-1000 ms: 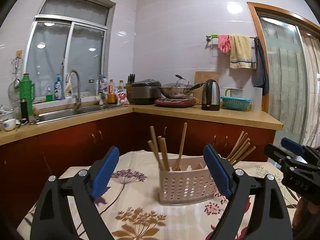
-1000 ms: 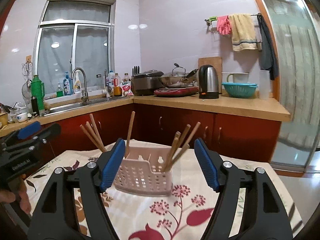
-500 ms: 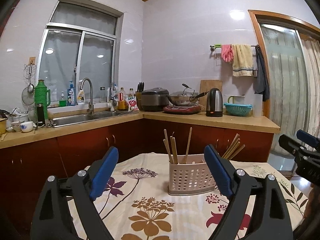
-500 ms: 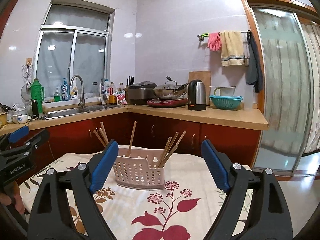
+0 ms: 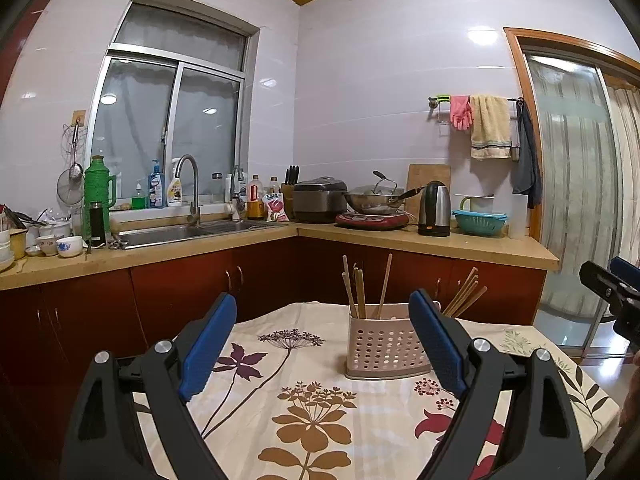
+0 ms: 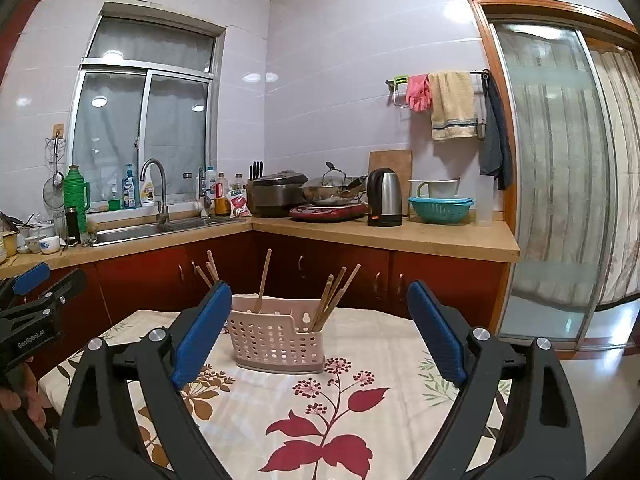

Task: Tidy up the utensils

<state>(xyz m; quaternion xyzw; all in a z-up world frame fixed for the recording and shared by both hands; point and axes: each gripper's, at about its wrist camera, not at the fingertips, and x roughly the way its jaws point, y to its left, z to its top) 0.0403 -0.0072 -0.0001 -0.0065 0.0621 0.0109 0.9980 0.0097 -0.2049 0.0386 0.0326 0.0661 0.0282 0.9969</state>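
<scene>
A pink perforated utensil holder [image 5: 384,348] [image 6: 276,340] stands upright on the flowered tablecloth [image 5: 320,420] [image 6: 360,360]. Wooden chopsticks [image 5: 360,292] [image 6: 332,296] stick out of its compartments, some upright and some leaning. My left gripper [image 5: 322,304] is open and empty, a little short of the holder. My right gripper [image 6: 318,290] faces the holder from the other side; its jaws are opening with nothing between them. Each gripper shows at the edge of the other's view: the right gripper [image 5: 612,284] and the left gripper [image 6: 36,292].
Behind the table runs an L-shaped wooden counter [image 5: 400,240] on red cabinets, with a sink [image 5: 172,234], wok [image 5: 372,200], kettle [image 5: 434,208] and teal basket [image 6: 440,208]. A sliding glass door [image 6: 552,180] is at the right. A person's fingers [image 6: 16,404] hold the left gripper.
Both grippers have drawn back from the holder, which now looks smaller and farther off. The right gripper's jaws have spread wider. The holder and chopsticks have stayed put.
</scene>
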